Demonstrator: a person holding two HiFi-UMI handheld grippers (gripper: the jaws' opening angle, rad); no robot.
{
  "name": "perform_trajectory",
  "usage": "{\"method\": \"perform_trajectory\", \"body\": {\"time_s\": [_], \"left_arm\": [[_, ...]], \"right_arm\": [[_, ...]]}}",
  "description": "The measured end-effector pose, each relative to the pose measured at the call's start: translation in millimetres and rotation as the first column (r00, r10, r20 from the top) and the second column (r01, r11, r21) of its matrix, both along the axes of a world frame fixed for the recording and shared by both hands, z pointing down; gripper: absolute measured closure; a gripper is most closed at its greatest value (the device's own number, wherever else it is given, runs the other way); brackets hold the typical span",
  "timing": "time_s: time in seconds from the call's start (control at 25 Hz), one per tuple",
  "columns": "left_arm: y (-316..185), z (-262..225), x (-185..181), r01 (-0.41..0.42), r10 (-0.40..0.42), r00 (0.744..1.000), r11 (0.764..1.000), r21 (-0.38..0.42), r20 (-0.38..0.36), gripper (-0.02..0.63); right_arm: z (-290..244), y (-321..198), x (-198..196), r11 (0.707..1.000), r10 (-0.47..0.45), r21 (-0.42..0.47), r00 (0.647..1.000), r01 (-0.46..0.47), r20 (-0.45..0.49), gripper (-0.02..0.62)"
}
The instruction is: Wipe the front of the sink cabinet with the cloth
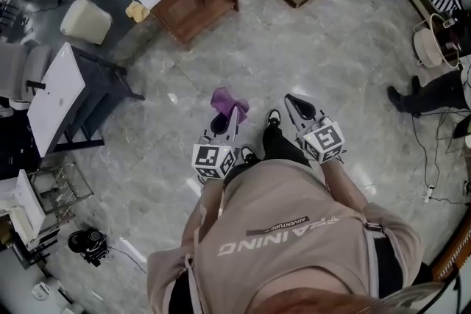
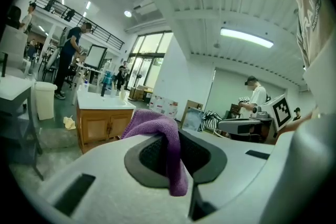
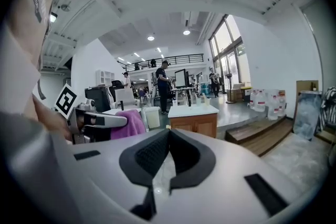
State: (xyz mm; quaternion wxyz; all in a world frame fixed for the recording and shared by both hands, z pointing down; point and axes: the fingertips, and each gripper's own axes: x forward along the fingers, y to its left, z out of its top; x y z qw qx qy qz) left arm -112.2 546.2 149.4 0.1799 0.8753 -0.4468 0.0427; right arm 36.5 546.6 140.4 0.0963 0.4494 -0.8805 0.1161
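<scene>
While the person is standing well apart from the sink cabinet [image 1: 197, 5], the left gripper [image 1: 227, 118] is clamping the purple cloth [image 1: 229, 102], facing that cabinet. The right gripper [image 1: 298, 106], equally far from the cabinet, is holding its jaws pressed together on nothing.

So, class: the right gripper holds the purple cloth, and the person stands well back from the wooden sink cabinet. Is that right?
One slip: the left gripper holds the purple cloth, as the left gripper view shows. The right gripper is shut on nothing. The person does stand well back from the wooden sink cabinet.
</scene>
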Motion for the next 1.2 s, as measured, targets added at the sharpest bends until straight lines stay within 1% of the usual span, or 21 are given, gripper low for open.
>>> {"method": "perform_trajectory", "body": {"time_s": [0.12, 0.2, 0.36, 0.44, 0.52, 0.6, 0.68, 0.76, 0.92, 1.08, 1.2], "left_arm": [[-29.6, 2.7, 7.3, 0.025, -0.025, 0.999, 0.999, -0.022, 0.025, 0.569], [-53.6, 2.1, 19.8, 0.020, -0.019, 0.999, 0.999, -0.027, 0.042, 0.569], [-104.6, 0.5, 51.9, -0.013, 0.015, 0.996, 1.000, -0.018, 0.087, 0.569], [-129.2, -1.2, 72.5, -0.017, 0.018, 0.996, 1.000, -0.013, 0.089, 0.569], [-152.3, -2.4, 94.4, -0.025, 0.026, 0.997, 1.000, -0.010, 0.078, 0.569], [-171.2, -0.5, 111.5, -0.031, 0.032, 0.999, 0.999, -0.017, 0.039, 0.569], [-184.0, 3.5, 119.0, -0.026, 0.026, 1.000, 0.999, -0.026, 0.002, 0.569], [-192.6, 8.5, 117.2, -0.005, 0.004, 1.000, 0.999, -0.038, -0.005, 0.569], [-214.6, 17.3, 102.4, 0.051, -0.052, 0.999, 0.996, -0.068, -0.008, 0.569], [-245.8, 25.3, 79.8, 0.082, -0.082, 0.997, 0.995, -0.060, -0.008, 0.569], [-271.0, 38.1, 59.2, 0.097, -0.098, 0.995, 0.993, -0.064, -0.010, 0.569]], "right_arm": [[5.6, -35.5, 10.5, 1.000, -0.008, -0.001, 1.000, 0.008, 0.029, 0.583], [4.5, -66.3, 23.3, 1.000, -0.001, 0.013, 0.999, 0.000, 0.044, 0.584], [7.1, -118.9, 41.8, 0.998, -0.023, 0.058, 1.000, 0.024, -0.018, 0.583], [15.0, -138.4, 53.2, 0.998, -0.044, 0.043, 0.999, 0.044, -0.014, 0.583], [23.9, -158.5, 66.1, 0.998, -0.055, 0.020, 0.998, 0.055, 0.000, 0.583], [30.0, -177.9, 75.0, 0.997, -0.071, 0.006, 0.997, 0.071, 0.010, 0.583], [33.2, -194.4, 77.1, 0.995, -0.096, 0.000, 0.995, 0.096, 0.014, 0.583], [34.4, -206.9, 74.4, 0.992, -0.125, -0.006, 0.992, 0.125, 0.012, 0.583], [33.9, -231.2, 67.1, 0.984, -0.176, -0.024, 0.984, 0.176, 0.010, 0.583], [45.2, -262.3, 49.7, 0.980, -0.192, -0.047, 0.981, 0.192, 0.003, 0.583], [43.8, -286.9, 29.3, 0.979, -0.202, -0.035, 0.979, 0.201, -0.019, 0.583]]}}
